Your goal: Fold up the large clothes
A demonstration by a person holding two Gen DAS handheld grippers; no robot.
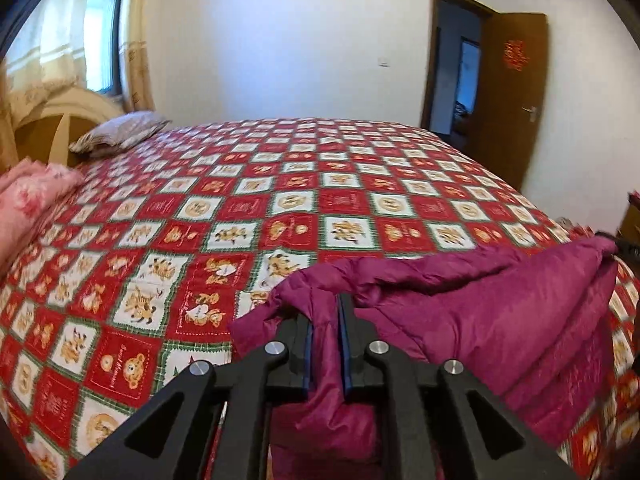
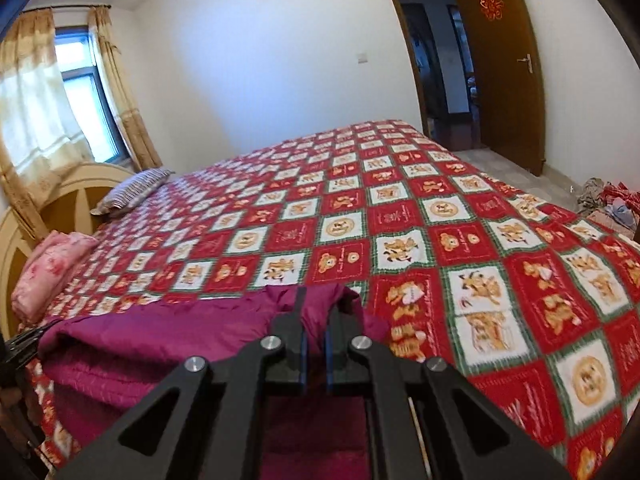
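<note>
Magenta garment (image 1: 480, 320); red-and-white checked bedspread (image 1: 280, 184) (bear prints).

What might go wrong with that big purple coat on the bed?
The left gripper pinches only a thin fold of the purple coat, so the slippery cloth may slide out. The right gripper holds the other end; uneven pulling could bunch the coat. It hangs at the bed edge and might drop.
</note>
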